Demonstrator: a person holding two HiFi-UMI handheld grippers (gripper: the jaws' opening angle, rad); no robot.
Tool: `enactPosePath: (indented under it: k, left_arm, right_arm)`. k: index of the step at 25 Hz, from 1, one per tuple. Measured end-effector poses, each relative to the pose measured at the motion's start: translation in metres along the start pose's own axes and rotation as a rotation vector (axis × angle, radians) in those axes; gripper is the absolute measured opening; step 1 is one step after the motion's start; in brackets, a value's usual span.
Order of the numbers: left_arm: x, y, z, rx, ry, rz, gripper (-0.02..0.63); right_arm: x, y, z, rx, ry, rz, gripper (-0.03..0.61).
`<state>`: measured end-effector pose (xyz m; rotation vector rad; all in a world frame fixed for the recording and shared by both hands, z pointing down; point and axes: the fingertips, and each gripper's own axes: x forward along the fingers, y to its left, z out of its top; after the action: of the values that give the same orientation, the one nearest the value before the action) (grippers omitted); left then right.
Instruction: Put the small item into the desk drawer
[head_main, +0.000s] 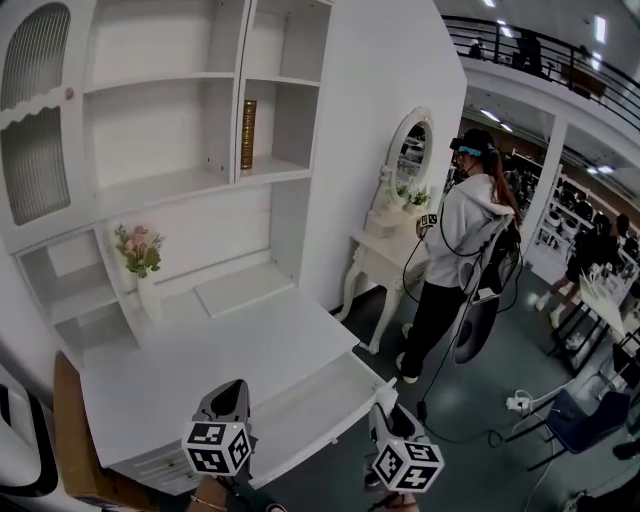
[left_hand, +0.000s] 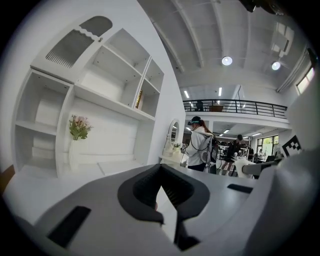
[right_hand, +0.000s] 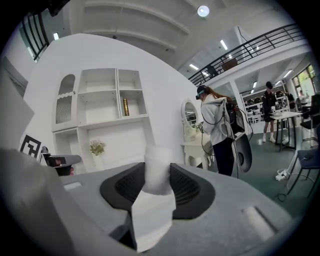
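Left gripper: my left gripper (left_hand: 162, 192) has its dark ribbed jaws spread apart with nothing between them. In the head view it sits at 7 o'clock, at the front edge of the desk.
Right gripper: my right gripper (right_hand: 157, 177) is clamped on the small white soft-looking cylinder (right_hand: 157, 162). The jaws are wide, with a pad pressing on each side.
Small item: it stands upright between my right jaws and pokes up above them. It is not in the drawer.
Drawer: the long white desk drawer (head_main: 320, 400) stands pulled out from the desk front, between my two grippers. The right gripper is at its 4 o'clock end; I cannot tell whether it is over the drawer or just beside it.
Desk: a white desk (head_main: 200, 350) with a tall white shelf unit on top.
Shelves: a white vase of pink flowers (head_main: 140, 262) is at 10 o'clock on the desk top. A gold-brown book (head_main: 248, 133) stands upright at 12 o'clock.
Bystander: a person in a white hoodie (head_main: 462, 235) at 3 o'clock faces a white vanity table (head_main: 385, 250) with an oval mirror (head_main: 410, 150).
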<state>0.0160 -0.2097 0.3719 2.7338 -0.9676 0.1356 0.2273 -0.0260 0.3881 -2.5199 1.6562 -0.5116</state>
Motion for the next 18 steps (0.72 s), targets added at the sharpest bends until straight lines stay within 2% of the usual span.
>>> enactPosePath:
  k: [5, 12, 18]
  left_arm:
    - [0.043, 0.017, -0.001, -0.021, 0.016, 0.009, -0.006]
    - [0.075, 0.028, -0.02, -0.054, 0.071, 0.037, -0.006]
    - [0.088, 0.026, 0.0, -0.066, 0.018, 0.083, -0.006]
  right_arm:
    - [0.048, -0.001, 0.007, -0.011, 0.024, 0.014, 0.16]
    - [0.097, -0.006, 0.012, -0.024, 0.059, 0.048, 0.16]
    - [0.137, -0.004, 0.04, -0.059, 0.049, 0.127, 0.16]
